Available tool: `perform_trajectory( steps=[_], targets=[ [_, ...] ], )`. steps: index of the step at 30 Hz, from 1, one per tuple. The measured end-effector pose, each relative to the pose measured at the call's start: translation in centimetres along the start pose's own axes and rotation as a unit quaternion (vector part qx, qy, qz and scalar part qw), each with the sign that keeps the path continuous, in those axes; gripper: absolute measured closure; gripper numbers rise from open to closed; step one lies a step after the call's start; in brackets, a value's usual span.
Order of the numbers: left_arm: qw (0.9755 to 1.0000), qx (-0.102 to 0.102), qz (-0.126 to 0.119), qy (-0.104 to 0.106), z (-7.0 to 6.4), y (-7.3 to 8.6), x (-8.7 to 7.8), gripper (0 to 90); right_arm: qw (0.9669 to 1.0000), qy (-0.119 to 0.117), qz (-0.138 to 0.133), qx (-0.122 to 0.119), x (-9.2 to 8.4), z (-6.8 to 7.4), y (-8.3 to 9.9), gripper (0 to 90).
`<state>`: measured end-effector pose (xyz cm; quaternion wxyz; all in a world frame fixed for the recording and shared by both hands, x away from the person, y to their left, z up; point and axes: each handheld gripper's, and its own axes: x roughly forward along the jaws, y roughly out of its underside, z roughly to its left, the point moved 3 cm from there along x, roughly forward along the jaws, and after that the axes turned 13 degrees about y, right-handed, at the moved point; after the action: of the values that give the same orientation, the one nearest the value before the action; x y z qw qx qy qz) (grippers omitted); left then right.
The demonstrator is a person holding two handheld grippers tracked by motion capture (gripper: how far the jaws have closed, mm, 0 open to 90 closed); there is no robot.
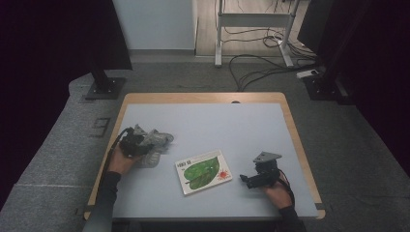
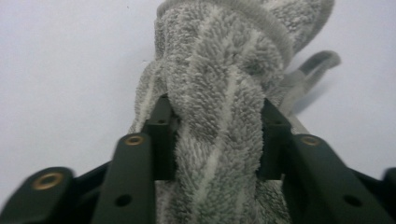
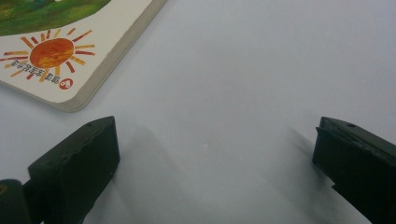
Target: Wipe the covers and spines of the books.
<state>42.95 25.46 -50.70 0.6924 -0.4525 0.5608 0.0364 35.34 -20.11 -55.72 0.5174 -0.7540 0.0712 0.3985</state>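
Table, pale blue with wooden rim: lots of bare room at far side. One flat picture book with green leaf and red sun, lying mid-table. One fluffy grey striped towel, bunched near left edge. Left gripper squeezed tight on towel. Right gripper spread wide, holding nothing, just beside book corner.

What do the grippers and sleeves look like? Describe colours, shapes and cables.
Both grippers are black, each with two blocky jaws. The left gripper has brass-coloured rivets on its jaw arms and trails a black cable. The right gripper carries a grey three-cornered plate on top. The person wears dark grey sleeves.
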Motion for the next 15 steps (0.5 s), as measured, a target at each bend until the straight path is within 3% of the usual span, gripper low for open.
perform_trajectory(
  steps=[7,12,15],
  targets=[
    [0.9982,0.013,-0.033,0.048,-1.9,-0.7,-1.7,62.6,1.0000,0.000,0.000,0.000,0.0,0.0,0.0,0.2],
    [0.9944,0.009,-0.063,0.084,-3.5,-1.2,-2.9,62.5,1.0000,0.000,0.000,-0.001,0.0,0.0,0.0,0.2],
    [0.9918,0.018,-0.072,0.104,-4.6,-1.5,-3.4,62.3,1.0000,0.001,-0.001,-0.001,0.0,0.0,0.0,0.3]
  ],
)
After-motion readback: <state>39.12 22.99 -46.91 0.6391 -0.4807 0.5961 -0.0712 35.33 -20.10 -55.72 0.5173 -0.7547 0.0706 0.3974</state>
